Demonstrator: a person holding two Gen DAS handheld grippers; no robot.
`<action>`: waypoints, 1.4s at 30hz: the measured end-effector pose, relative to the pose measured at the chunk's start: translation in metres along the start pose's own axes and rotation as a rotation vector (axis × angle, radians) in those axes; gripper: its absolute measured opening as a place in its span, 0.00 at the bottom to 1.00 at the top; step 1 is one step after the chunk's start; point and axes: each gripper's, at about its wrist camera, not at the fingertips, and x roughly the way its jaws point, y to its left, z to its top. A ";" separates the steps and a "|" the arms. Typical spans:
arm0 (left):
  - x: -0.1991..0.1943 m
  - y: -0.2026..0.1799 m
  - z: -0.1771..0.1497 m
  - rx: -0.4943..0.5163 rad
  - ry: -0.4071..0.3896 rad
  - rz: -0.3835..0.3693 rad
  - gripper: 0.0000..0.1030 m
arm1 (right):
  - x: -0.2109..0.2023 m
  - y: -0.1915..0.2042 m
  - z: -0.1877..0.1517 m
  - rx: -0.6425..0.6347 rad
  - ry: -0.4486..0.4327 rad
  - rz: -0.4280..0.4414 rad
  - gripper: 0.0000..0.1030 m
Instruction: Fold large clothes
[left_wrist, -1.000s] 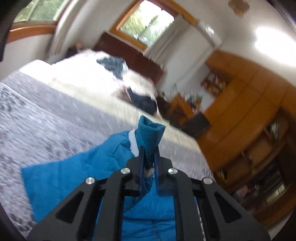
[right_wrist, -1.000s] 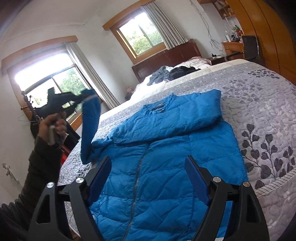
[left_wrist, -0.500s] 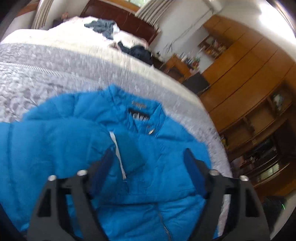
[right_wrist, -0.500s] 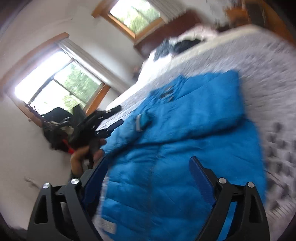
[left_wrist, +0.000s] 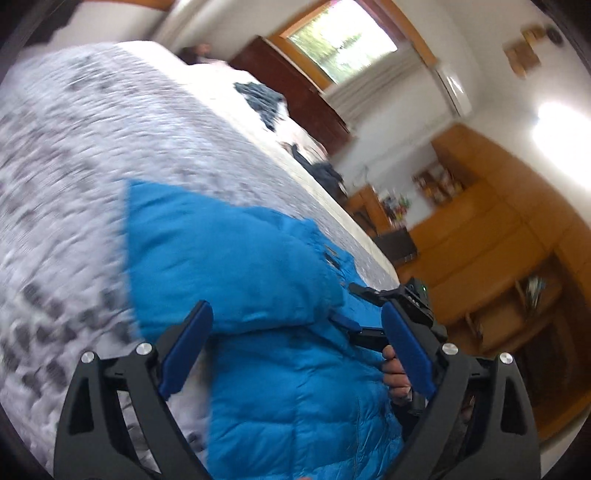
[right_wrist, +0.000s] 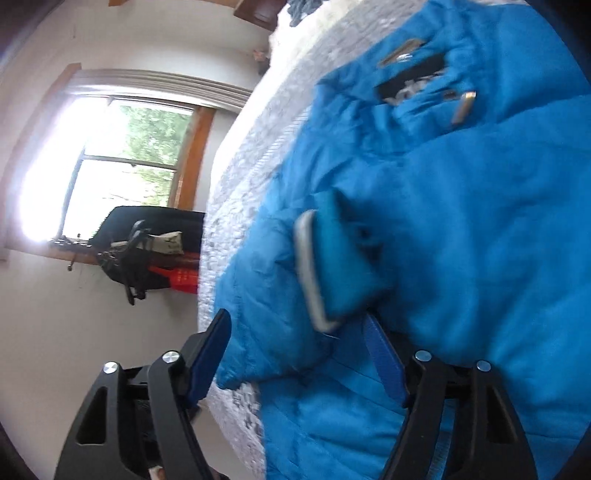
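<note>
1. Blue quilted puffer jacket (left_wrist: 266, 295) lies on the grey patterned bedspread (left_wrist: 74, 184), filling centre and lower frame; its sleeve cuff (right_wrist: 332, 258) is folded across the body.
2. Left gripper (left_wrist: 295, 350): fingers spread wide, empty, above the jacket.
3. Right gripper (right_wrist: 295, 358): fingers apart, grasping nothing, lower frame.

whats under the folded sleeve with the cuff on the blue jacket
The sleeve cuff lies on the blue jacket, across its quilted front. Whatever that sleeve covers, zipper included, is hidden. Beneath the jacket is the grey patterned bedspread.
</note>
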 end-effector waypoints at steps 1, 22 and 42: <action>-0.005 0.007 -0.001 -0.022 -0.008 -0.005 0.89 | 0.003 0.002 -0.002 -0.003 -0.005 -0.003 0.65; 0.026 -0.004 0.012 0.008 0.049 -0.061 0.89 | -0.177 0.105 -0.024 -0.469 -0.470 -0.465 0.05; 0.154 -0.031 0.022 0.129 0.297 -0.016 0.89 | -0.234 -0.100 -0.042 0.033 -0.439 -0.295 0.48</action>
